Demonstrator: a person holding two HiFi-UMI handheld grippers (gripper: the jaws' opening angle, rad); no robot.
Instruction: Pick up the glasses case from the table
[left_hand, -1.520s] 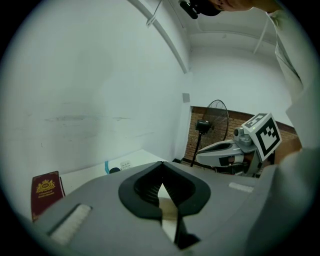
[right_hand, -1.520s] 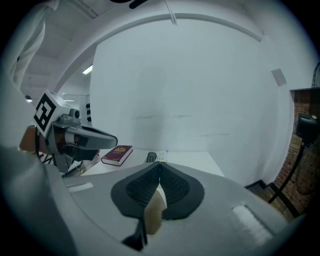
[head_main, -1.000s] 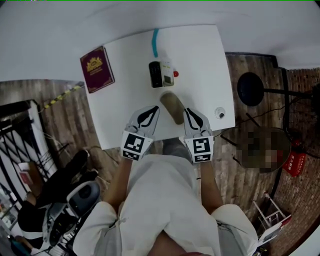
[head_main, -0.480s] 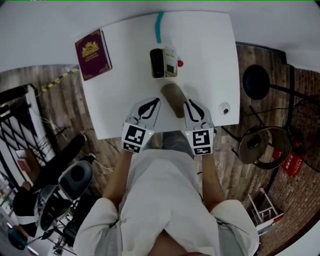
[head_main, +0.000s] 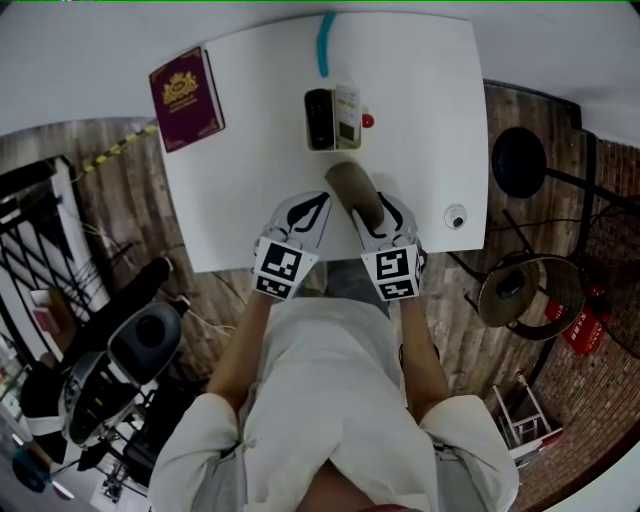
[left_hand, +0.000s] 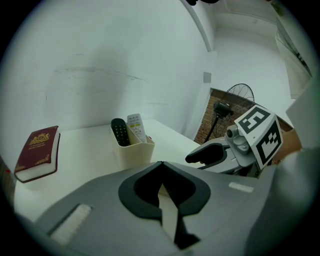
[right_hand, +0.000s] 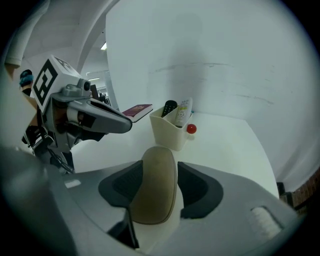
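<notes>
Table's (head_main: 240, 180) glasses case (head_main: 350, 185) half-hides between opening right tongs (right_hand: 161, 172).

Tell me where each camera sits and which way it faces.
Head view: on the person's head, facing steeply down at the white table; shows torso, forearms, left gripper, right gripper.
Left gripper view: on the left gripper, along its shut, empty jaws toward the remote holder and red book.
Right gripper view: on the right gripper, along its opening jaws, glasses case between them.
Shared: each gripper view shows the other gripper; all three show the remote holder.
</notes>
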